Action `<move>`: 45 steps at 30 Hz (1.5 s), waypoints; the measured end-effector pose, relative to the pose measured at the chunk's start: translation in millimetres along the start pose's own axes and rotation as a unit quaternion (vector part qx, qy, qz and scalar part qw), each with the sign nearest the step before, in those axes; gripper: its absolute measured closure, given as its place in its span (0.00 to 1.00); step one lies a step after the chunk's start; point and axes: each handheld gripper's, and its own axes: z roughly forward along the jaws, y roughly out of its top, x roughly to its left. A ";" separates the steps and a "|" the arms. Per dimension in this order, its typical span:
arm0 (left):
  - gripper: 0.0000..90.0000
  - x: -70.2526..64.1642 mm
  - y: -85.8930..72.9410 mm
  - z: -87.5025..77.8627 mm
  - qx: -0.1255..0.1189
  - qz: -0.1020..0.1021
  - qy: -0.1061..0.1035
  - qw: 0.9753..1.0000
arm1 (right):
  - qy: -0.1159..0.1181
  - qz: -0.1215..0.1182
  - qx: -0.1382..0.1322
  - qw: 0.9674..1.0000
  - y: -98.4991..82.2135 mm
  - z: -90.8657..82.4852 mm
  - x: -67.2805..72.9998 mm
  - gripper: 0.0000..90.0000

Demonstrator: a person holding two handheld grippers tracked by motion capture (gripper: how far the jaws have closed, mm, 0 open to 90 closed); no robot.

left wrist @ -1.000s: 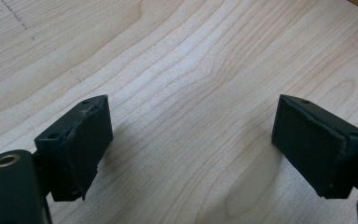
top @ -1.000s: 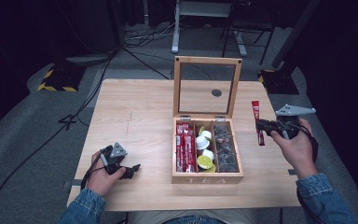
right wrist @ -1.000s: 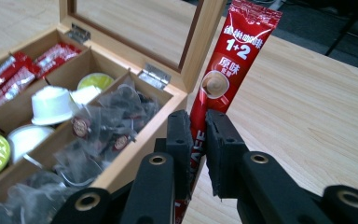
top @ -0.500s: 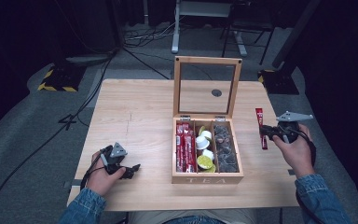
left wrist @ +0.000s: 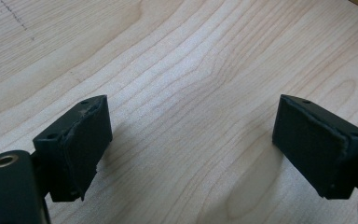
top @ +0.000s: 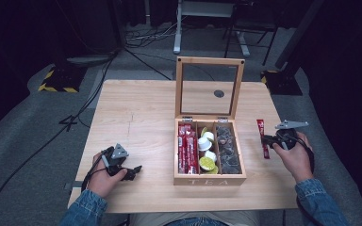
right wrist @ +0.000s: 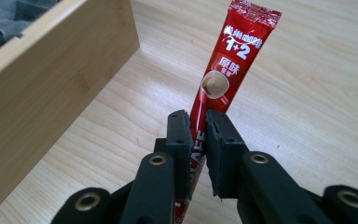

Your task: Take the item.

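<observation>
Right gripper (right wrist: 196,135): jaws clamped on a red coffee sachet (right wrist: 223,74), pinched near its lower end, the long upper part free.
Sachet's place: just above the table (top: 136,117), right of the tea box (top: 209,176), near its wall.
Left gripper (left wrist: 191,140): jaws wide apart, holding nothing, low over bare wood.
Step in hand: likely setting the sachet down beside the box.
Doing it well: lower it flat, keep clear of the box wall, then part the jaws only once it rests.

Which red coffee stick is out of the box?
The red stick pinched in the right gripper, over the table right of the tea box. The other red sticks lie in the box's left compartment.
</observation>
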 end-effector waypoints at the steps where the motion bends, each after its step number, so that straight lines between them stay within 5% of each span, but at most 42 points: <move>1: 0.13 0.0 0.0 0.1 -0.001 0.000 0.001 1.000 | 0.001 0.003 0.004 1.000 -1.0 1.3 -0.1 0.89; 14: 0.13 0.0 0.0 0.0 0.000 0.000 0.000 1.000 | -0.007 0.013 0.051 0.999 -6.8 13.2 -0.5 0.89; 25: 0.14 0.0 0.0 0.0 0.000 0.000 0.000 1.000 | -0.006 0.029 0.060 0.998 -12.2 17.0 -3.2 0.84; 34: 0.13 0.2 0.3 0.5 0.000 0.000 -0.001 1.000 | -0.008 0.024 0.025 0.999 -8.7 11.8 -2.3 0.68; 45: 0.13 0.0 0.4 0.5 0.000 0.000 0.000 1.000 | 0.014 0.031 -0.070 0.997 9.9 -14.3 -0.2 0.54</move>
